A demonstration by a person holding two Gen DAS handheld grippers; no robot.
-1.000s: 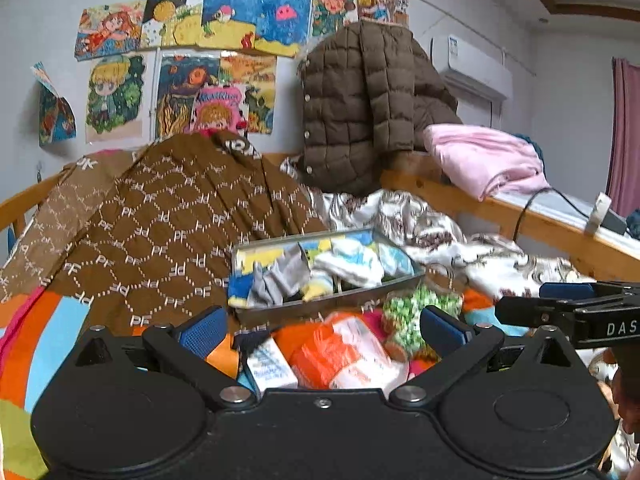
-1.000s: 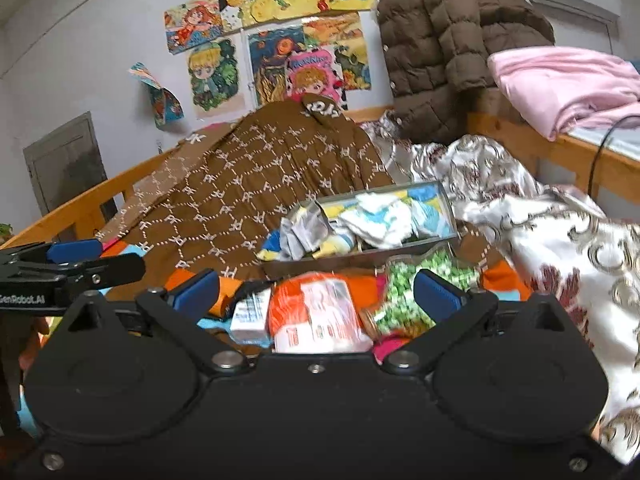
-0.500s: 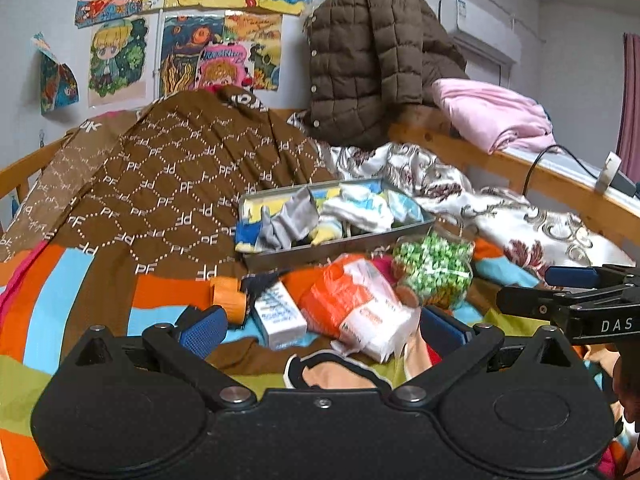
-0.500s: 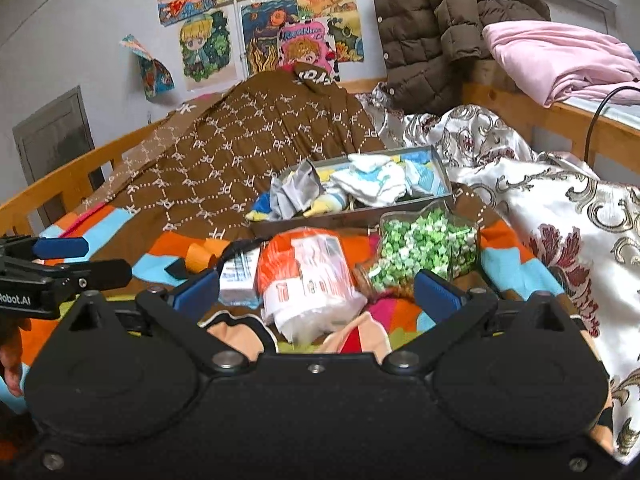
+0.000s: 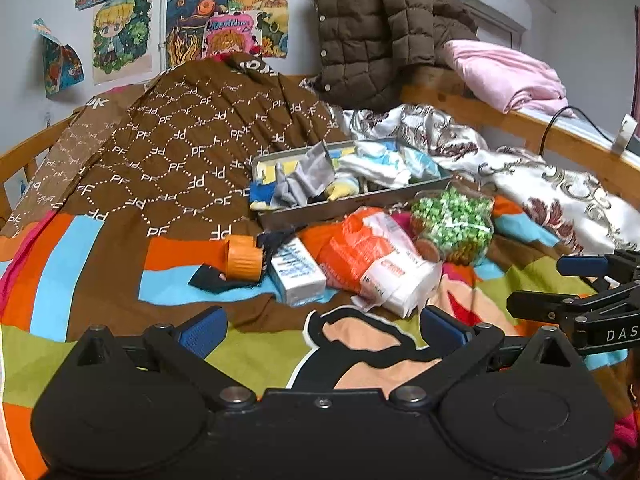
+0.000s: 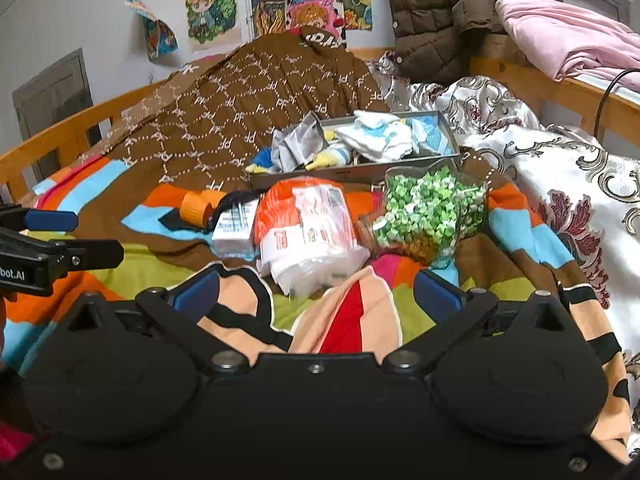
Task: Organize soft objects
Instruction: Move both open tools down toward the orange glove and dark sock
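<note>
A grey tray stuffed with socks and small cloths lies on the bed. In front of it sit an orange-and-white tissue pack, a bag of green pieces, a small white carton and an orange cap. My left gripper is open, short of the tissue pack, with nothing between its fingers. My right gripper is open too, just short of the same pack. Each gripper shows at the edge of the other's view.
A colourful striped blanket covers the bed, with a brown patterned cover heaped behind. A white floral quilt lies at the right. Wooden rails edge the bed; a brown jacket and pink cloth hang there.
Both grippers have pulled back and tilted down: the tray and packs sit farther away and more blanket shows in front. Both stay open.
</note>
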